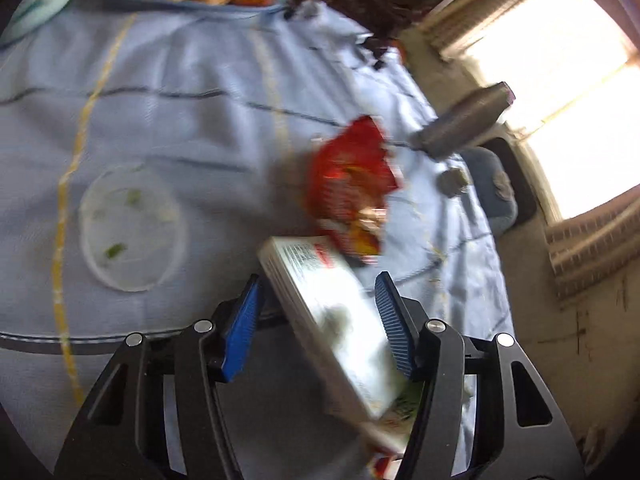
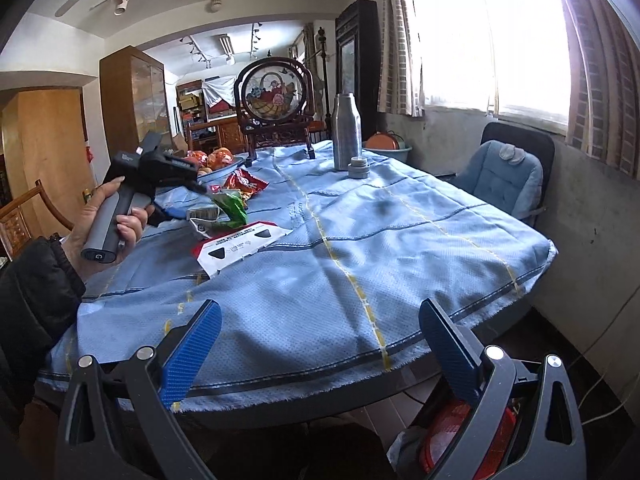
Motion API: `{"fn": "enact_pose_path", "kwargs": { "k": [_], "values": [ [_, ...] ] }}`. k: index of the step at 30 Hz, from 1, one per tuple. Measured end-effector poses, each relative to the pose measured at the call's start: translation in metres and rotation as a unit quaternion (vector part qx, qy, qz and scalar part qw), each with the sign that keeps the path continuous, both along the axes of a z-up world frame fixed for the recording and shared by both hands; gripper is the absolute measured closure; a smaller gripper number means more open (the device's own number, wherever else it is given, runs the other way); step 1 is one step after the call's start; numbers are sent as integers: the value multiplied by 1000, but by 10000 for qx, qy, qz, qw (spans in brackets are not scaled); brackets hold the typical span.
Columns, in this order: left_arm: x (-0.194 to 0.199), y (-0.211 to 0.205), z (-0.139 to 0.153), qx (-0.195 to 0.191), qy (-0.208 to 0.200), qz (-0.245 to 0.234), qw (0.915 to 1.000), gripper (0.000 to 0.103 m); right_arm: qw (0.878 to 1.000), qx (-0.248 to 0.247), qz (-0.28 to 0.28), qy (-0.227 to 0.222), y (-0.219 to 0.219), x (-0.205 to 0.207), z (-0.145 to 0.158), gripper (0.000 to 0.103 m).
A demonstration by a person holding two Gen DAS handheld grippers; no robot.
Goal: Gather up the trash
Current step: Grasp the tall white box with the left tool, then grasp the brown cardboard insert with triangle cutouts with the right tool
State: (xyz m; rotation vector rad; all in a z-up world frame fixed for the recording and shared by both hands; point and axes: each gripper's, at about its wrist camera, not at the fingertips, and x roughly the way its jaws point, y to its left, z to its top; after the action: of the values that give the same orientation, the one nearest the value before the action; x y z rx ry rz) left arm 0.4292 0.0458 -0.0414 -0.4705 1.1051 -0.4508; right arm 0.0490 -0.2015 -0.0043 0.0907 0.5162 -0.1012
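The table (image 2: 400,248) carries everything, w/ the cloth over it. In the left wrist view, a flat box (image 1: 340,312) lies between the fingers of the left gripper (image 1: 320,320), tilted, near the table edge. Just behind the box lies a snack bag (image 1: 352,192), touching it (or overlapping, not sure). Left of the box, apart, lies a round lid (image 1: 132,228). The flask (image 1: 464,124) stands far right, a small cap (image 1: 454,182) beside it. A fruit tray (image 1: 192,0) is at the far side. A chair (image 2: 504,176) is right of the table.
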Motion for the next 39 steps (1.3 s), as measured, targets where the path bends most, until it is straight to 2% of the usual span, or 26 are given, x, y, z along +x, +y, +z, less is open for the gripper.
{"fn": "enact_pose_path", "kwargs": {
  "k": [3,5,7,11,14,15,16,18,22,26,28,30,31,34,36,39],
  "values": [
    [-4,-1,2,-19,-13,-99,9999,47,9999,100,-13,46,-3,1,-1,6],
    [-12,-11,6,-23,-95,-326,9994,47,9998,191,-27,57,-6,0,-2,6],
    [-20,-25,9,198,-248,-522,9981,47,9996,279,-58,81,-11,1,-3,6],
    [-19,-40,4,702,-391,-489,9956,45,9990,415,-75,139,-15,2,-4,6],
    [-17,-38,6,868,-484,-516,9937,46,9990,426,-96,135,-15,2,-4,6],
    [-18,-33,7,916,-528,-407,9936,53,9991,392,-107,118,-14,1,-3,7],
    [-19,-27,10,908,-574,-321,9937,63,9992,373,-110,104,-14,1,-3,7],
    [-18,-15,13,768,-552,-280,9951,69,9993,354,-118,72,-14,0,-2,7],
    [-24,-9,9,358,-340,-413,9979,71,9991,405,-123,83,-17,1,-3,8],
    [-27,-17,6,428,-362,-442,9974,68,9987,474,-125,102,-19,0,-4,8],
    [-27,-17,7,452,-378,-431,9973,71,9989,438,-141,76,-18,0,-3,11],
    [-33,-10,19,511,-592,-254,9966,75,9991,410,-105,95,-19,3,-1,18],
    [-39,-4,32,527,-829,-164,9950,80,9991,406,-82,117,-18,5,-1,19],
    [-57,10,57,405,-1277,-81,9910,85,9990,394,104,184,-14,18,4,25],
    [-65,16,61,400,-1391,-113,9894,85,9986,428,251,174,-11,30,10,25],
    [-69,18,52,603,-1303,-104,9896,85,9960,591,582,333,-1,56,16,25]
  ]
}}
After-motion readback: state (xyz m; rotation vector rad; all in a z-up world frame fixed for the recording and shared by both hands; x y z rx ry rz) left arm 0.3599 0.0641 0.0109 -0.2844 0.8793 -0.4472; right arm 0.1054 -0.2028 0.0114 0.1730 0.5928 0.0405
